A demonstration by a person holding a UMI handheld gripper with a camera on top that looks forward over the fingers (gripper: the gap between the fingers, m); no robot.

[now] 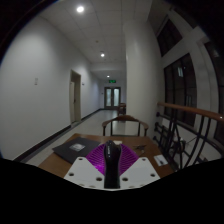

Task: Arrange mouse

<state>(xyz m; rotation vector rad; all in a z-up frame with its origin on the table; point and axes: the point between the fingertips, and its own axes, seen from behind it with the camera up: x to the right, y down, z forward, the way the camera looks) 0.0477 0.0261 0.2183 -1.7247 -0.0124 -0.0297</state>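
Hand-held gripper [111, 166]: both fingers converge on a dark mouse [111, 163], purple pads [98, 158] pressed against its left and right sides. Pinching the mouse; no gap visible at either pad. The mouse sits between the fingertips, long axis running near to far, its far end poking just past the tips. It looks lifted above the tabletop, though contact underneath cannot be told.

Beyond the fingers: brown wooden tabletop [92, 143]. On it, left of the fingers, a flat dark mat [73, 150], well apart from the mouse.

Far edge of tabletop: a chair [124, 124], its back facing the gripper.

Right: a wooden railing [196, 112] runs near to far, dark windows [184, 80] above it.

Left: white wall with a door [75, 98]. Far end of the corridor: a double door [113, 97]. Round ceiling lights [81, 9] overhead.
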